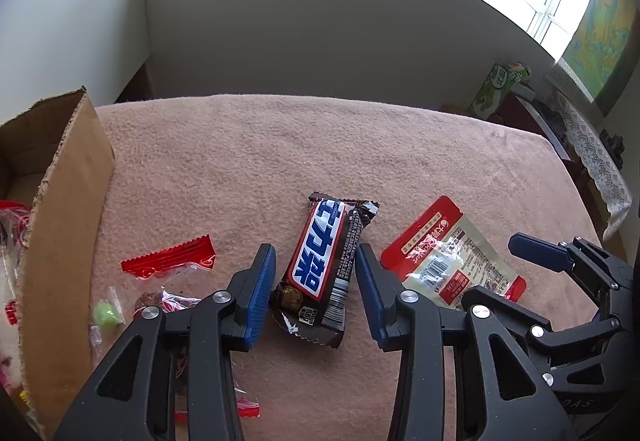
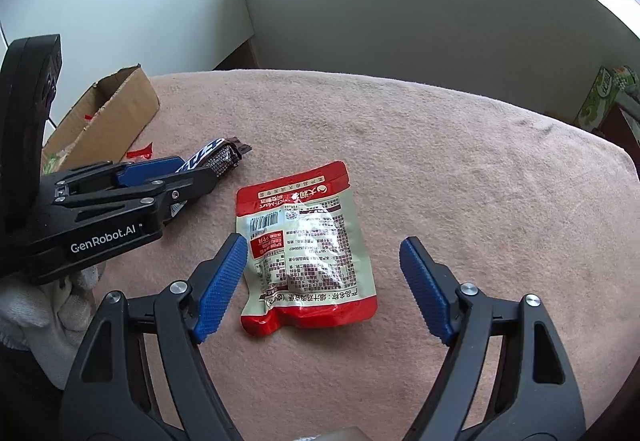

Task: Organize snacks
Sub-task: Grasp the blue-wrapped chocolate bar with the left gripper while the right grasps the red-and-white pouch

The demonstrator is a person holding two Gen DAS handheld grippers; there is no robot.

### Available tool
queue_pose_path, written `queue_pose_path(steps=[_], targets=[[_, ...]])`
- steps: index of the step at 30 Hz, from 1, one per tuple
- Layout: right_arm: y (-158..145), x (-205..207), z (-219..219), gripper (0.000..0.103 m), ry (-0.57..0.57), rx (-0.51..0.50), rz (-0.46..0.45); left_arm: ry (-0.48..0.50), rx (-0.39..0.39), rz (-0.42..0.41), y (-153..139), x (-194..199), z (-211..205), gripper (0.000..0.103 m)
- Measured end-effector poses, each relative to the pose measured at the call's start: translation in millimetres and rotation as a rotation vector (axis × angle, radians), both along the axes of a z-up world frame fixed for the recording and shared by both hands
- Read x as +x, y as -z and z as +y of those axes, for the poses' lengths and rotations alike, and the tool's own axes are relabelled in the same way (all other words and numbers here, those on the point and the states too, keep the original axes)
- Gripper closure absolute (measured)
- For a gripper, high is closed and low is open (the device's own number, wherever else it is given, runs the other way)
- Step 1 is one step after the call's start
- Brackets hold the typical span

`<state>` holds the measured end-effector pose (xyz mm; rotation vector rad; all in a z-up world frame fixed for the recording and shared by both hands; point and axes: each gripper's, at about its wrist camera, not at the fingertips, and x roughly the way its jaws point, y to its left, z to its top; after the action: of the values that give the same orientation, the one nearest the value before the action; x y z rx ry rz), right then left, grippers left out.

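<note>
A brown chocolate bar [image 1: 320, 269] with a blue-and-white label lies on the pink cloth. My left gripper [image 1: 316, 251] straddles it, and both blue pads rest against its long edges. In the right wrist view the bar [image 2: 224, 157] sticks out past the left gripper [image 2: 200, 171]. A red and beige snack pouch [image 2: 308, 249] lies flat, back side up. My right gripper [image 2: 323, 243] stands open over it. Its left pad sits near the pouch's left edge and its right pad is well clear. The pouch [image 1: 452, 261] also shows in the left wrist view, beside one finger [image 1: 536, 251] of the right gripper.
An open cardboard box [image 1: 68, 177] with several snacks inside stands at the left. Beside it lie a red wrapper [image 1: 168, 261], a green candy [image 1: 106, 315] and small wrapped sweets. A green carton [image 1: 496, 89] stands past the far right edge of the pink cloth [image 2: 440, 161].
</note>
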<state>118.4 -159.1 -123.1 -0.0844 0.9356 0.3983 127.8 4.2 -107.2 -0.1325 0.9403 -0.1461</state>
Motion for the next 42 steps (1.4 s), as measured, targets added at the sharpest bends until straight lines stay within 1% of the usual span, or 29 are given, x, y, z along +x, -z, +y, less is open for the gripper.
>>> queue_pose_path(steps=[3,13,16,18,22,26,28,29,30,31,35,37,39,42], targets=[[5.0,0.2,4.7,0.022,-0.023,-0.017,0.001,-0.003,0.010,-0.005,-0.1,0.0,-0.9,0.063],[11.2,7.9,25.4,0.022,-0.039,-0.078,0.003,-0.012,0.018,-0.015,1.1,-3.6,-2.9,0.063],[14.7,10.2,29.7,0.018,-0.044,-0.092,0.009,-0.020,0.025,-0.019,1.5,-4.3,-0.1,0.061],[15.6,11.4,30.7,0.018,-0.044,-0.093,0.010,-0.030,0.025,-0.018,1.8,-4.1,2.2,0.061],[16.6,12.5,35.2,0.018,-0.053,-0.107,0.005,-0.010,0.013,-0.010,2.4,-4.3,-1.4,0.061],[16.9,9.0,36.8,0.018,-0.059,-0.125,-0.005,-0.004,0.038,-0.015,4.1,-3.8,-5.9,0.061],[17.1,9.7,36.3,0.018,-0.058,-0.122,-0.002,-0.004,0.037,-0.013,4.7,-3.5,-3.2,0.061],[17.2,9.1,36.1,0.019,-0.059,-0.121,-0.002,-0.006,0.032,-0.012,5.0,-3.0,-2.0,0.064],[16.8,8.3,36.2,0.022,-0.061,-0.120,-0.004,-0.011,0.030,-0.013,4.7,-2.9,-0.9,0.065],[16.3,7.9,36.4,0.024,-0.063,-0.120,-0.006,-0.011,0.026,-0.015,4.5,-2.8,0.4,0.067],[16.0,6.7,35.4,0.026,-0.052,-0.112,-0.008,-0.012,0.029,-0.023,3.8,-3.8,1.2,0.074],[14.0,4.8,32.4,0.030,-0.046,-0.097,-0.010,-0.013,0.030,-0.026,3.3,-4.5,2.2,0.075],[11.4,3.4,29.7,0.037,-0.045,-0.077,-0.007,-0.011,0.031,-0.027,2.9,-4.4,2.3,0.076],[11.1,0.3,33.9,0.038,-0.059,-0.107,-0.019,-0.008,0.038,-0.031,2.7,-4.8,2.5,0.076]])
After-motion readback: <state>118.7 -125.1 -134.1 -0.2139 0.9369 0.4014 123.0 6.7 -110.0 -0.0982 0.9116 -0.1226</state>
